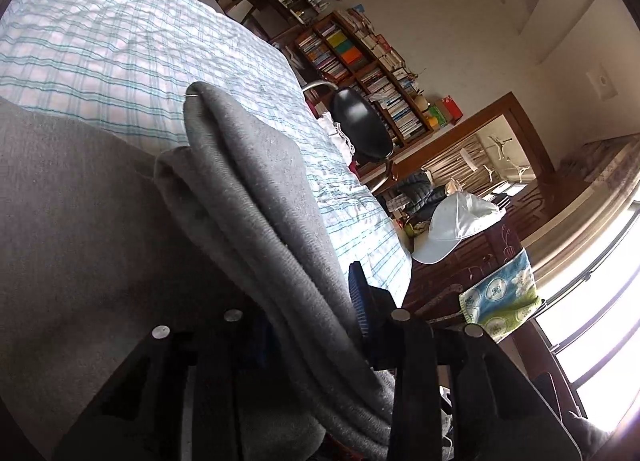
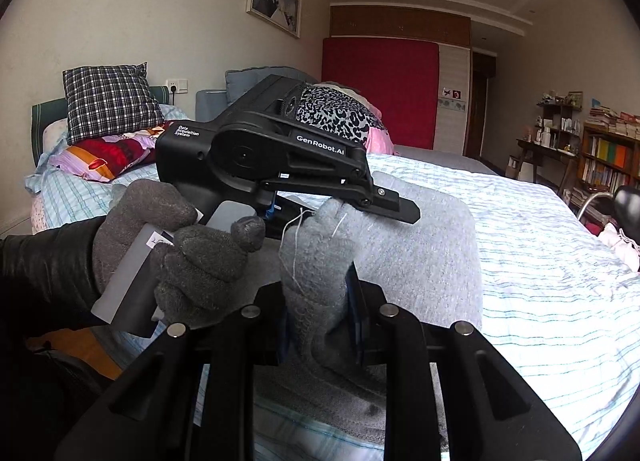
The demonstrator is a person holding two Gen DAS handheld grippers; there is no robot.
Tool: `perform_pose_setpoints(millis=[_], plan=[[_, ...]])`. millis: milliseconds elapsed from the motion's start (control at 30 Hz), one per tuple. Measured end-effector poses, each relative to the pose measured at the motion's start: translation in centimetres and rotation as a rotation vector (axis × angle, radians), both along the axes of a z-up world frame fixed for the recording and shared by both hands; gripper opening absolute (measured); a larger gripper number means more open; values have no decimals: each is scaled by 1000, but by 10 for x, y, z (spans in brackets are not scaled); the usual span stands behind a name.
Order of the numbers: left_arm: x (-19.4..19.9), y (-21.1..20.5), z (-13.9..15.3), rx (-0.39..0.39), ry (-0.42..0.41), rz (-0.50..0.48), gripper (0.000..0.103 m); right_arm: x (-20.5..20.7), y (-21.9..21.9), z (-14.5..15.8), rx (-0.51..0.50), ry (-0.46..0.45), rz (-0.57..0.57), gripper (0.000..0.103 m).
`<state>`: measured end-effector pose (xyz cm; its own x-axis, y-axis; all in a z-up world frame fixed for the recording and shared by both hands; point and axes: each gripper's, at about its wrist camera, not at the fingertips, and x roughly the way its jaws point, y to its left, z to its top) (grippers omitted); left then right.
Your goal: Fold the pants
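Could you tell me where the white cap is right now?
In the left wrist view, the white cap lies at right, just past the bed's edge, beside the patterned towel.

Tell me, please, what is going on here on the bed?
A person in grey knitted gloves is folding soft grey knit pants on the blue-and-white checked bedsheet. The left hand-held gripper and right hand-held gripper are each shut on a bunched edge of the fabric, lifting it above the part lying flat on the bed.

The left tool (image 2: 344,217) reads "GenRobot.AI" on its side and "Data Acquisition System" on its body.
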<state>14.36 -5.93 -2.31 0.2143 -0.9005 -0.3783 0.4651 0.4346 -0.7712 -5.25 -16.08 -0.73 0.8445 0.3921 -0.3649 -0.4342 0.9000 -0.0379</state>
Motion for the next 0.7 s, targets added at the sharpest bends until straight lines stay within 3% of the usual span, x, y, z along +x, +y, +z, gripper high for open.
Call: perform_pose_setpoints(millis=[167, 433, 533, 600, 700], plan=[[-8, 22, 14, 92, -109, 56, 22, 12, 31, 0, -19, 6, 75, 23], [-13, 76, -7, 214, -107, 163, 22, 25, 74, -17, -72, 80, 177, 23], [-12, 86, -19, 273, -101, 194, 22, 29, 90, -27, -111, 117, 211, 30], [-12, 88, -27, 305, -91, 206, 25, 28, 95, -31, -115, 146, 250, 46], [-14, 91, -33, 309, -94, 209, 26, 23, 85, -26, -63, 166, 295, 54]])
